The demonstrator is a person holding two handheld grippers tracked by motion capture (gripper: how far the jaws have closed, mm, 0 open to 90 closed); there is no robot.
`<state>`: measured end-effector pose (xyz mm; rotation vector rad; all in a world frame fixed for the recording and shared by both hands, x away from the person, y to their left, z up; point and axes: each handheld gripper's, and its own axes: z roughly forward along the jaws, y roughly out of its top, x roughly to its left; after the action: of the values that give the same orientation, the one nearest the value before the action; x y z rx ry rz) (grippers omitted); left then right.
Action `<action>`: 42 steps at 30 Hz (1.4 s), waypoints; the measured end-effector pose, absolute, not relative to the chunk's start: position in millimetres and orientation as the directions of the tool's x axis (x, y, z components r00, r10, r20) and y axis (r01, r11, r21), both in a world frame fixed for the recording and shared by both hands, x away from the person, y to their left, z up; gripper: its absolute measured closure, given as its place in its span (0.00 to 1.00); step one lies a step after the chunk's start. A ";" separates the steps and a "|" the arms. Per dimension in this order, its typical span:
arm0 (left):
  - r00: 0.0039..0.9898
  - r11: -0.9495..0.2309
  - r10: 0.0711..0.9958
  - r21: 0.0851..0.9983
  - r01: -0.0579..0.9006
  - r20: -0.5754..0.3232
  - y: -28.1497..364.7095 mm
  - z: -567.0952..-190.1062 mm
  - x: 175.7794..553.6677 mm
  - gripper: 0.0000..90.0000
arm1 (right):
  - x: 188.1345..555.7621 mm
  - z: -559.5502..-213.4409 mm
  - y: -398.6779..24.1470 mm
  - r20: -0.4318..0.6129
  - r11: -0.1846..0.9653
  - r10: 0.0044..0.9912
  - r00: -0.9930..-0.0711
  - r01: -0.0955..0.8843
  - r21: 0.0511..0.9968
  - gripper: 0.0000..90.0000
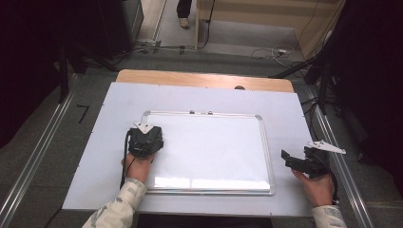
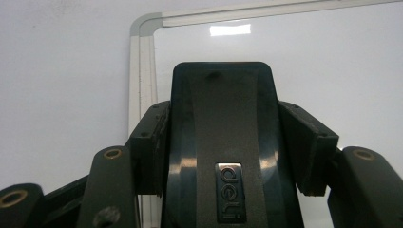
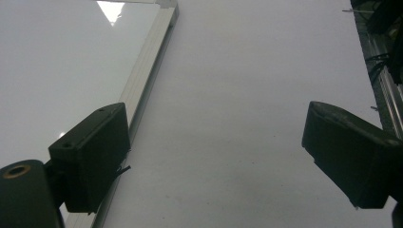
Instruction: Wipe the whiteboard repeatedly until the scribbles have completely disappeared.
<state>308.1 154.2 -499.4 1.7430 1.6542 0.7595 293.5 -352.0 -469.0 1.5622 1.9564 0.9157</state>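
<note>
A whiteboard [image 1: 209, 147] with a silver frame lies flat on the white table cover. My left gripper [image 1: 145, 140] is over the board's left side, near its upper-left corner, and is shut on a dark board eraser [image 2: 218, 95]. The jaws press on the eraser's two long sides, and the board's surface [image 2: 309, 57] and corner frame lie just ahead of it. My right gripper [image 1: 292, 161] stands open, just off the board's right edge, low over the white cover. Nothing is between its jaws [image 3: 216, 118], and the board's frame [image 3: 147, 71] runs past its left jaw.
The white cover [image 1: 119, 99] spreads over a wooden table [image 1: 204, 78] whose far edge shows bare. Metal rails [image 1: 342, 166] run along both sides of the table. Cables and stand legs [image 1: 304, 66] lie on the floor beyond, and a person's foot [image 1: 183, 21] is at the far end.
</note>
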 end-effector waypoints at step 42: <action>0.142 -0.102 0.990 0.757 0.646 0.013 97.1 -498.9 311.0 0.46 | 296.0 -469.0 -348.4 0.039 0.132 0.970 -0.240 0.655 0.743 0.08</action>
<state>311.0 97.1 -498.9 1.8188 1.5679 0.7314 296.0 -348.4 -469.0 1.5596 1.9580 0.9096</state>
